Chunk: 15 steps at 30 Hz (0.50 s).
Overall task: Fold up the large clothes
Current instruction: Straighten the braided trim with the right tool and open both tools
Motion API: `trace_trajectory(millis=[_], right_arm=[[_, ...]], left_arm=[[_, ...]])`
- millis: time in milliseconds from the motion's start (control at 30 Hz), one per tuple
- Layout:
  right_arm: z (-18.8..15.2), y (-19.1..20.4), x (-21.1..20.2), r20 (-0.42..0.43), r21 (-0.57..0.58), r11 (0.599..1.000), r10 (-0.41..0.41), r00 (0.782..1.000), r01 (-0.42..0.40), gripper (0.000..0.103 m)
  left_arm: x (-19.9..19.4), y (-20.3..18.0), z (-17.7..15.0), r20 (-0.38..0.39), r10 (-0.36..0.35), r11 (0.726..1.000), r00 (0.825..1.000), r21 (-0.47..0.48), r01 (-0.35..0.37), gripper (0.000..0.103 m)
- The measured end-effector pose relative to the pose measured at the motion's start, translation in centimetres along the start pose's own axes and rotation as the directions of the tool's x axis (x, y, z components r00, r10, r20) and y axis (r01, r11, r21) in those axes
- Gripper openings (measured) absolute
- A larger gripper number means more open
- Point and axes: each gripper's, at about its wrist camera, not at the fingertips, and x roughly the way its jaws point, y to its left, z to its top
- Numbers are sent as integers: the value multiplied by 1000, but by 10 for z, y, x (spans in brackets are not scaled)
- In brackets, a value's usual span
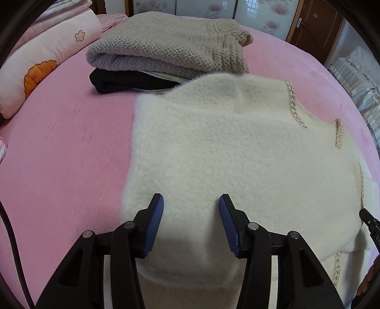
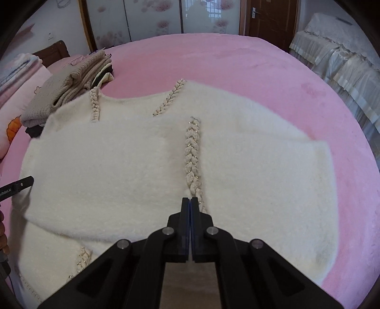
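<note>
Left gripper point(image 1: 191, 202) gapes; right gripper point(image 2: 190, 202) closed, seemingly empty; one cream sweater point(image 2: 133, 161); three-garment stack point(image 1: 166, 52).

A big bed with a soft pink cover point(image 2: 237, 71) fills the middle. At the top are sliding doors with pink flowers point(image 2: 152, 21). A brown wooden door point(image 2: 270, 21) stands upper right. A pale frilly cover point(image 2: 344, 69) lies at the right edge.
</note>
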Motion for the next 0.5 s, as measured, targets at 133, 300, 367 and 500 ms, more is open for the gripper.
trace_trajectory(millis=[133, 300, 367, 500], right_arm=[[7, 4, -2, -27, 42, 999, 29, 999, -28, 3], [17, 2, -26, -38, 57, 997, 56, 998, -54, 3], [22, 0, -43, -29, 71, 995, 72, 997, -70, 4], [29, 0, -80, -9, 71, 994, 82, 997, -81, 4]], left_arm=[[-5, -6, 3, -58, 17, 1000, 998, 8, -17, 54], [-35, -13, 5, -83, 0, 1000, 997, -3, -1, 57], [-52, -17, 4, -85, -6, 1000, 996, -5, 6, 63], [-94, -27, 5, -65, -20, 1000, 998, 8, 20, 72]])
